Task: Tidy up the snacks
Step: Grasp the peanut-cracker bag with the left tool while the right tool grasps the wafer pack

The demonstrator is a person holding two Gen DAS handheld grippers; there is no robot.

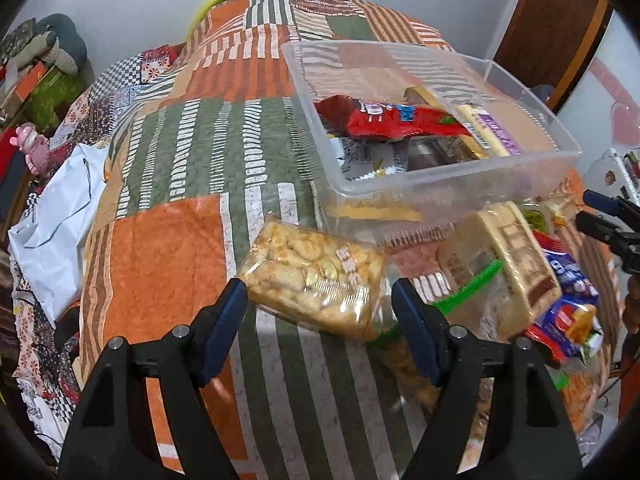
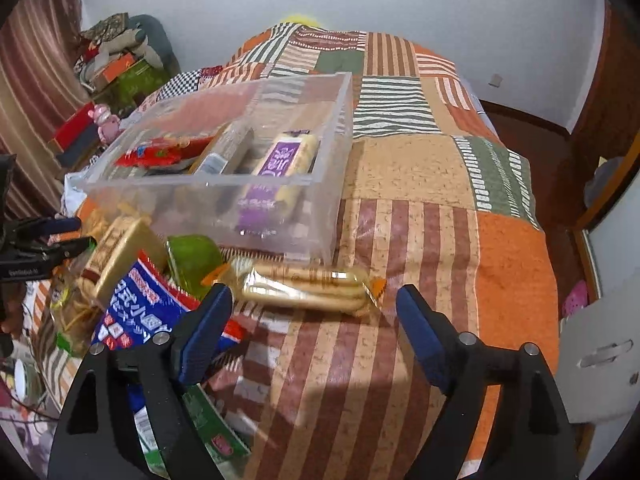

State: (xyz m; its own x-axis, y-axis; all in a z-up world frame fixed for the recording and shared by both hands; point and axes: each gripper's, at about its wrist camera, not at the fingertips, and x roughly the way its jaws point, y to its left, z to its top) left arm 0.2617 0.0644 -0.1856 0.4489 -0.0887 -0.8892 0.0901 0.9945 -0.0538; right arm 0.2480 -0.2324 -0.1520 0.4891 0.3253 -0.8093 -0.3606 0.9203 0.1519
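Left gripper (image 1: 318, 308) wide open, nothing held, snack bag (image 1: 316, 280) just beyond. Right gripper (image 2: 314, 306) wide open, empty, near biscuit pack (image 2: 312, 286); clear bin (image 2: 332, 200) behind.

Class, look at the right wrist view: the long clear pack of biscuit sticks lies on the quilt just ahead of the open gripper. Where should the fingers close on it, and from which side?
Grip the biscuit stick pack at its middle, across the narrow width, coming down from above. It lies flat and crosswise to the right gripper, so the wrist would probably need a quarter turn. The crimped ends look too floppy to hold.
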